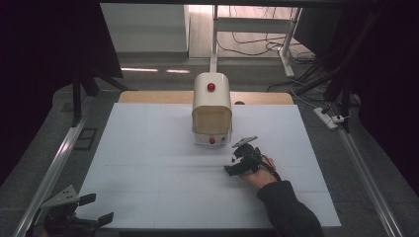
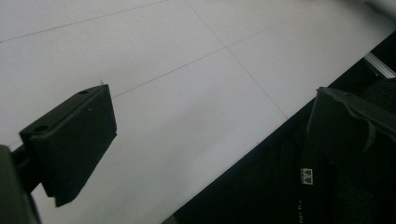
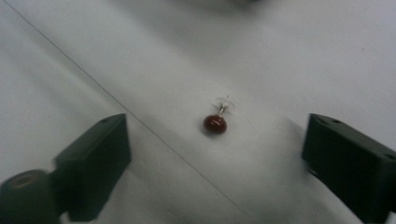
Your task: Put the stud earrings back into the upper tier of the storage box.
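- Black and angular, the left gripper point(image 1: 94, 210) hangs at the near left corner of the white table point(image 1: 148, 148), jaws spread wide with nothing between them; its own view looks past them over bare tabletop and a dark sleeve point(image 2: 345, 186).
- Farther in, right of centre, the right gripper point(image 1: 234, 165) is held low over the table by a hand point(image 1: 257, 175), pointing left and down.
- In the right gripper view its jaws stand apart on either side of a small red bead point(image 3: 215, 124) with a thin metal pin, lying on the table. The pads do not touch it.
- Judging by this, the step in hand is lining up to pick up the bead: the grip is not yet made.
- The next move calls for lowering the jaws until the pads flank the bead, then closing gently, since so small and round a thing could roll or squirt out.
- Beyond, a cream box point(image 1: 212, 109) with red knobs stands at the table's far middle, well apart.
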Demonstrator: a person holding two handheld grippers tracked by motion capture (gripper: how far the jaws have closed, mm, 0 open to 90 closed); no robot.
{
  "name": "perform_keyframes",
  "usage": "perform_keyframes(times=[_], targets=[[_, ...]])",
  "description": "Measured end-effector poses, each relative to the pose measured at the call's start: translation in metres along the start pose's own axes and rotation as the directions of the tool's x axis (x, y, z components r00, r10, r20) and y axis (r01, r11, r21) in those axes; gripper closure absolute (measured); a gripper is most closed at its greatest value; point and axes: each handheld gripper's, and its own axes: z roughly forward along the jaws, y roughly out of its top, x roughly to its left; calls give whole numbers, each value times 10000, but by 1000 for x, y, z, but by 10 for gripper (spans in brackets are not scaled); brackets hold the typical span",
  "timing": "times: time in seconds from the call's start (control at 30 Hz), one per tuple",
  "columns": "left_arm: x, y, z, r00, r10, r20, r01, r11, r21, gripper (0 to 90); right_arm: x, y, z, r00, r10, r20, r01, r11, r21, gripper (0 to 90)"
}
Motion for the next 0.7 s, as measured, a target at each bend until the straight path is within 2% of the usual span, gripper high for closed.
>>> perform_keyframes(times=[0.2, 0.3, 0.5, 0.63, 0.7], targets=[[0, 0, 0, 10000, -4, -2, 4, 10000, 2, 18, 1, 3, -3, 9999, -79, -67, 78, 9999, -96, 283], [0, 0, 0, 10000, 1, 3, -1, 10000, 2, 18, 0, 4, -5, 10000, 11, -18, -11, 9999, -107, 418], [0, 0, 0, 10000, 15, 14, -15, 10000, 10, 19, -2, 4, -7, 9999, 139, 31, -138, 9998, -171, 580], [0, 0, 0, 10000, 21, 16, -21, 10000, 12, 19, -2, 4, -7, 9999, 162, 37, -161, 9998, -148, 647], [0, 0, 0, 10000, 25, 14, -25, 10000, 16, 19, -2, 5, -8, 9999, 173, -7, -173, 9998, -120, 717]])
